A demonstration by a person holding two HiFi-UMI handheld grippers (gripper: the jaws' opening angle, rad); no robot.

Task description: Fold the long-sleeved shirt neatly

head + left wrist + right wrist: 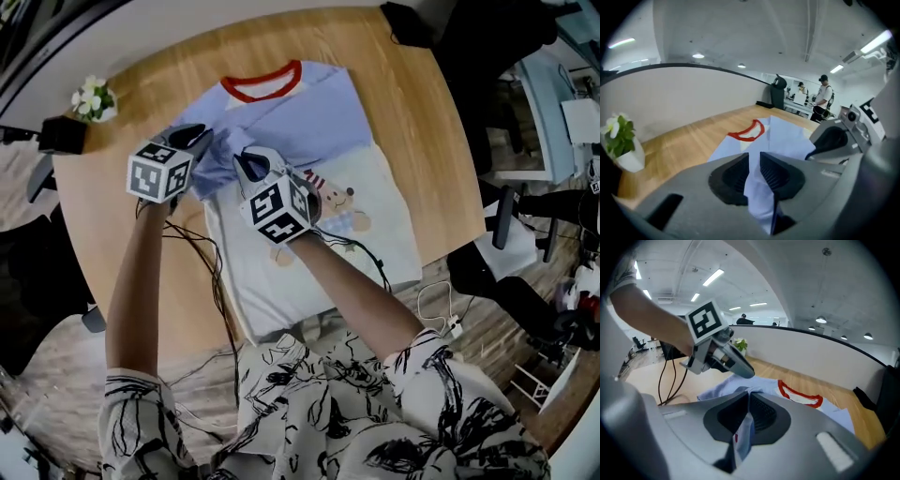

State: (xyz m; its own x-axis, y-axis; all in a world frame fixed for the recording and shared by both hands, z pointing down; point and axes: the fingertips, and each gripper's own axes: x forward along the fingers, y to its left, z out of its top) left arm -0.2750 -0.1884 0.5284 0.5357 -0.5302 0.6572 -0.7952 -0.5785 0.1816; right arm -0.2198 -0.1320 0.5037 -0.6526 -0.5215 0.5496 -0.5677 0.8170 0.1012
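The long-sleeved shirt (314, 127) lies flat on the round wooden table (417, 112), red collar (266, 84) away from me, bear print (339, 202) on its white body. Blue sleeve fabric is bunched at its left side. My left gripper (199, 139) is low over that bunch; its jaws (754, 164) stand a little apart, open, with light blue fabric loose between them. My right gripper (248, 161) is just to its right over the chest, shut on a thin fold of the shirt (749, 404). Each gripper view shows the other gripper close by.
A small potted white flower (91, 98) and a black box (61, 134) stand at the table's left edge. Black cables (202, 258) trail over the table near me. A dark object (405, 23) lies at the far edge. Chairs and people are beyond the table.
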